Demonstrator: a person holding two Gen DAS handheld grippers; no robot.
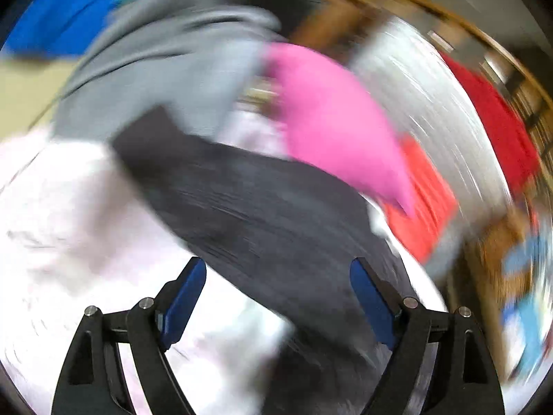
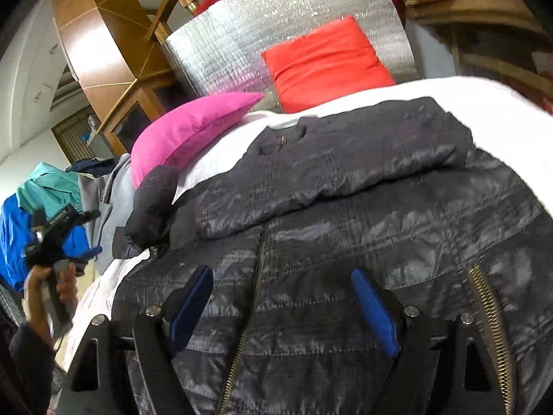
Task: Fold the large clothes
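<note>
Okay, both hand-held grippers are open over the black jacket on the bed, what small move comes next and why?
Probably lower the right hand-held gripper onto the black jacket's near edge by the brass zipper and pinch it. One sleeve already lies folded across the chest and the jaws stand open, holding nothing, so the lower part seems next.

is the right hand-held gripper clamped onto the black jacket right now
No, the right hand-held gripper has its jaws spread wide above the black jacket, with neither pad pressing on the fabric.
</note>
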